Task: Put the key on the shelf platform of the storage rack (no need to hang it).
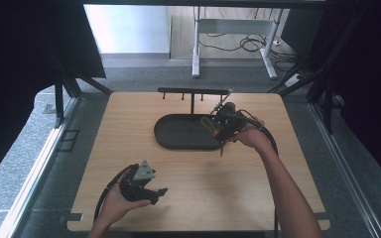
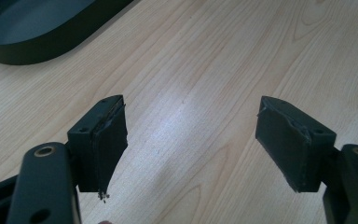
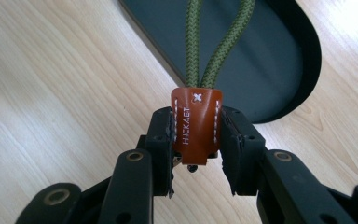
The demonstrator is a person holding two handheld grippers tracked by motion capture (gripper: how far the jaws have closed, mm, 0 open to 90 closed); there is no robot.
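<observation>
A brown leather tab (image 3: 196, 126) with white stitching and a green cord loop (image 3: 216, 42) is pinched between the jaws of my right gripper (image 3: 196, 140). In the high view the right gripper (image 1: 222, 130) hovers over the right end of the dark oval tray (image 1: 178, 133), the green cord loop (image 1: 207, 123) hanging off it. My left gripper (image 1: 159, 192) rests low near the front left of the wooden table (image 1: 129, 148). In the left gripper view its jaws stand wide apart over bare wood, with nothing between the left gripper (image 2: 191, 140) fingers.
A black rack with small hooks (image 1: 193, 92) stands at the table's far edge behind the tray. The tray's rim (image 2: 42, 46) shows at the upper left of the left gripper view. Beyond the table are a grey floor, a desk frame and cables.
</observation>
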